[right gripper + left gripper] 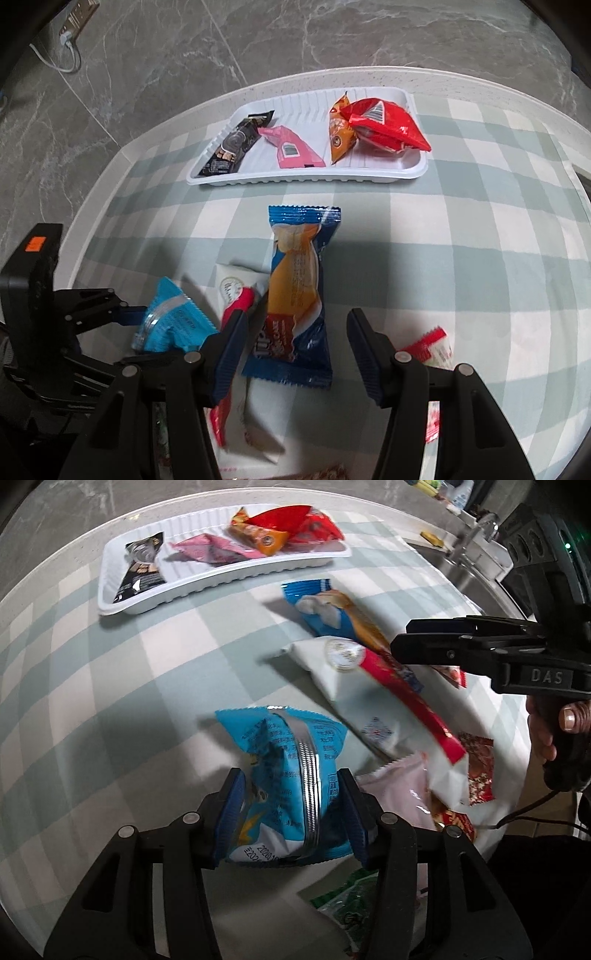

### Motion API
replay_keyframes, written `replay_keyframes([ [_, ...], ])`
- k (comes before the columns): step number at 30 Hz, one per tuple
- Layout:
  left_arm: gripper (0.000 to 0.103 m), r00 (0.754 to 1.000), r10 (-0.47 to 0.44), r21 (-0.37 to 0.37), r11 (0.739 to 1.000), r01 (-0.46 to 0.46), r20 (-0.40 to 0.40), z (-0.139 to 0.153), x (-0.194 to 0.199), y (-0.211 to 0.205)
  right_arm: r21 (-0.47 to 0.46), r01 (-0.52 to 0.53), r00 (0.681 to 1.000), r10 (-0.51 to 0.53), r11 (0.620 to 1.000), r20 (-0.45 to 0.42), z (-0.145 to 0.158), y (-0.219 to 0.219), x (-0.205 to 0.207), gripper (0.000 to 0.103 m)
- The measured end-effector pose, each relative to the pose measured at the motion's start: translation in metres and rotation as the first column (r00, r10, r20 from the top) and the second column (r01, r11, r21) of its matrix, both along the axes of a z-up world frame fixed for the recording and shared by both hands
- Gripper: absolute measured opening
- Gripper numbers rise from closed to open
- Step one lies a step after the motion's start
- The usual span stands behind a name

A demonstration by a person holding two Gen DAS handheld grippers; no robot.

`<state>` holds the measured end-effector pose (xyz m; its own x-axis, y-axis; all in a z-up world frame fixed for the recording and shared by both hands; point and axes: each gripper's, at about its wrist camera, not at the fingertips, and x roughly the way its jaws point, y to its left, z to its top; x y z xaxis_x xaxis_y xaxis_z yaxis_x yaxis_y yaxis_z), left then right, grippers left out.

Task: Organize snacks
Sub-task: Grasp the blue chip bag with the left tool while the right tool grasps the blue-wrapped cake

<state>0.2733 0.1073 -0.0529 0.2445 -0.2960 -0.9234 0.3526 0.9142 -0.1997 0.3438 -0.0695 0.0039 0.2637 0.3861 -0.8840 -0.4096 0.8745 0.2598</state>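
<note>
Between the pads of the left tool (291,814) sits a light blue snack packet (284,775), crumpled, its silver seam facing up. The pads press on both its flanks, so this tool holds the packet at a narrow setting. Whether the packet's far end rests on the worktop (110,701) or hangs clear of it cannot be told.

Just to the right of this tool lies a loose heap: a pink packet (397,786), a white packet with a red stripe (354,686), and a dark blue cake packet (332,609) beyond it.

The right tool (295,347) stands half open and empty above the near end of the dark blue cake packet (299,291); its pads do not touch the wrapper.

Farthest ahead of both tools, well apart from the heap, lies the white tray (110,576) holding a black packet (142,568), a pink one, an orange one and a red one. Bare tray floor shows between the black and pink packets.

Recommendations:
- Keep the grip firm but not crushing; the wrapper is slippery and probably air-filled.
- Carry the packet clear over the tray's near rim.
- Set it down in the bare gap, flat, before opening.
- Bring the right tool squarely over the cake packet's width before closing.
</note>
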Motion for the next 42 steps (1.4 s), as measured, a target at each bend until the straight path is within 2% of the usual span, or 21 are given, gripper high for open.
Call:
replay_keyframes([
  [7, 0.049, 0.999, 0.036, -0.016, 0.999, -0.036, -0.010, -0.004, 0.006, 0.011, -0.058, -0.039, 0.999, 0.038, 0.998, -0.007, -0.015, 0.013, 0.013, 0.059],
  [17, 0.050, 0.999, 0.041, -0.003, 0.999, -0.041, 0.000, -0.005, 0.004, 0.006, -0.092, -0.075, 0.997, 0.074, 0.993, -0.021, -0.028, 0.022, 0.021, 0.059],
  [29, 0.052, 0.999, 0.031, 0.052, 0.998, -0.033, 0.033, -0.008, 0.000, -0.006, -0.116, -0.106, 0.994, 0.108, 0.988, 0.007, -0.029, 0.026, 0.023, 0.038],
  [31, 0.051, 0.998, 0.042, 0.047, 0.998, -0.044, 0.039, -0.008, -0.001, -0.005, -0.108, -0.106, 0.994, 0.108, 0.988, 0.007, -0.029, 0.025, 0.023, 0.037],
  [35, 0.043, 0.998, 0.038, 0.049, 0.998, -0.041, 0.053, -0.007, -0.002, -0.006, -0.076, -0.099, 0.995, 0.099, 0.992, 0.000, -0.030, 0.020, 0.026, 0.032],
  [42, 0.034, 0.997, 0.064, 0.001, 0.998, -0.064, 0.053, -0.005, -0.002, 0.002, 0.017, -0.060, 0.997, 0.061, 0.998, -0.050, -0.030, 0.007, 0.031, 0.030],
])
